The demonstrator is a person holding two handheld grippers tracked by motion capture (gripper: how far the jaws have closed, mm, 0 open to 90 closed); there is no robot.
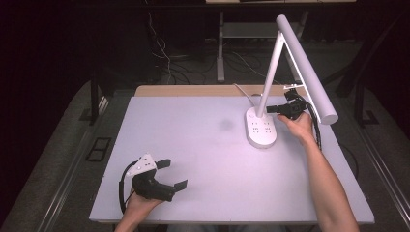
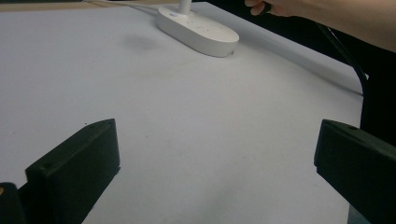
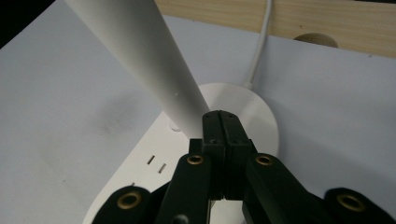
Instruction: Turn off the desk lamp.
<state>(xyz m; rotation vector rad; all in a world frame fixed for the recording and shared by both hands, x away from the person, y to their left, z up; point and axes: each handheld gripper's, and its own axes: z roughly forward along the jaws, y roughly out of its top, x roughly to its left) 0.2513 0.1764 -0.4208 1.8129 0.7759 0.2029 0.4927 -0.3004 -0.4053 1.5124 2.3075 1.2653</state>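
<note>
A white desk lamp stands at the table's back right: an oval base (image 1: 261, 128) with sockets, a slanted stem (image 1: 270, 72) and a long bar head (image 1: 307, 67). My right gripper (image 1: 269, 109) is shut with nothing in it, its tips right beside the stem just above the base. In the right gripper view the closed tips (image 3: 223, 117) sit against the stem (image 3: 140, 51) over the base (image 3: 154, 158). My left gripper (image 1: 173, 174) rests open near the front left edge. Its jaws stand wide over bare table (image 2: 201, 140), with the lamp base (image 2: 198, 31) far ahead.
The lamp's white cord (image 3: 259, 46) runs from the base over the table's wooden back edge (image 3: 299, 21). A faint dark smudge (image 1: 226, 124) marks the table left of the base. My right forearm (image 1: 329, 183) lies along the right side. Dark floor and cables surround the table.
</note>
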